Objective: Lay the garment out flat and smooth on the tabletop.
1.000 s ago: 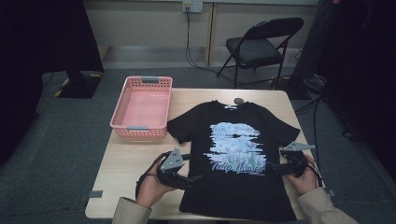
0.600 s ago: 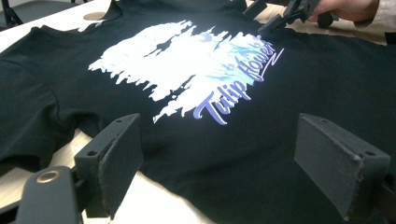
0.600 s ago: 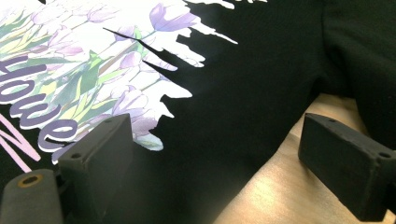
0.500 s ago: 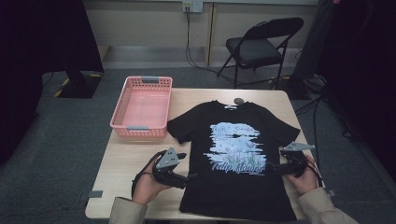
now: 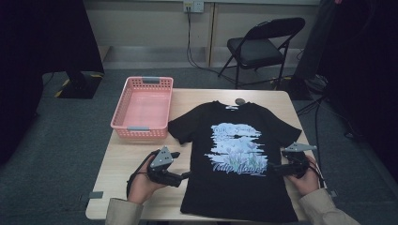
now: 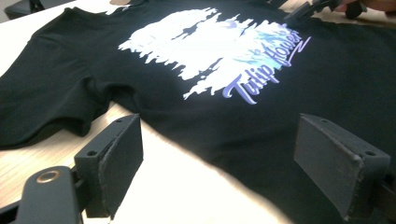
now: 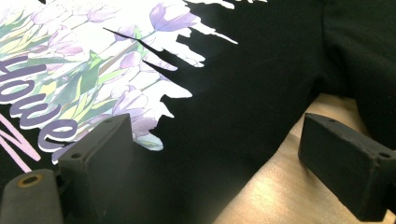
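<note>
A black cotton T-shirt with a pale blue and purple tulip print [image 5: 237,159] is lying flat, face up, on the light wooden surface [image 5: 126,161], its collar pointing away from the person. The left gripper [image 5: 184,176] has been sliding outward and toward the person along the shirt's left side over the last second, and is now resting low at the hem edge, its fingers [image 6: 112,163] standing wide apart with the fabric border running between them, nothing pinched. The right gripper [image 5: 274,168] is staying put at the opposite side seam, fingers [image 7: 343,170] likewise spread over cloth and bare wood. With both lined up on the edges, a fold is probably about to begin. A pink plastic mesh basket [image 5: 143,108] is sitting empty beside the left sleeve.
</note>
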Action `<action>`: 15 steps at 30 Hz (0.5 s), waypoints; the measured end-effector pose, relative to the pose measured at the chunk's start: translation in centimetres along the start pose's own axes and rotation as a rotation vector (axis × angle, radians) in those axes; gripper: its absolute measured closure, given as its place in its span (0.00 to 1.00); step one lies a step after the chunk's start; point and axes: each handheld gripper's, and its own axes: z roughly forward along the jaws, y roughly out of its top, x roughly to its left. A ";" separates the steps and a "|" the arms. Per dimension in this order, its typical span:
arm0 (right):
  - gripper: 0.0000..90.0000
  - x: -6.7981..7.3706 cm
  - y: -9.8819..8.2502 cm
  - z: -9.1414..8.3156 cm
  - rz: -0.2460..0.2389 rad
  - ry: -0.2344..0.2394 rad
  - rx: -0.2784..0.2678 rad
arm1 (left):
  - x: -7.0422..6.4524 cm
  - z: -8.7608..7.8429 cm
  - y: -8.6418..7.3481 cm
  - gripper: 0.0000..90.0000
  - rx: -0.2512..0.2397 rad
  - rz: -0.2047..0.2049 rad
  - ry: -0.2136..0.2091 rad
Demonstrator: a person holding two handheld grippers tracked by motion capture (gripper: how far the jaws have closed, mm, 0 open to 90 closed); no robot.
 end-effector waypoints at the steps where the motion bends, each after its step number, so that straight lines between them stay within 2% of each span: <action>1: 0.10 0.0 0.0 0.0 0.000 0.000 0.000 | 0.0 0.0 0.0 0.17 0.000 0.000 0.000; 10: 0.10 0.0 0.0 0.0 0.000 0.000 0.000 | 1.2 -0.7 -0.9 0.17 0.000 -0.018 0.036; 15: 0.10 0.0 0.0 0.0 0.000 0.000 0.000 | 1.6 -1.0 -1.2 0.17 -0.001 -0.030 0.040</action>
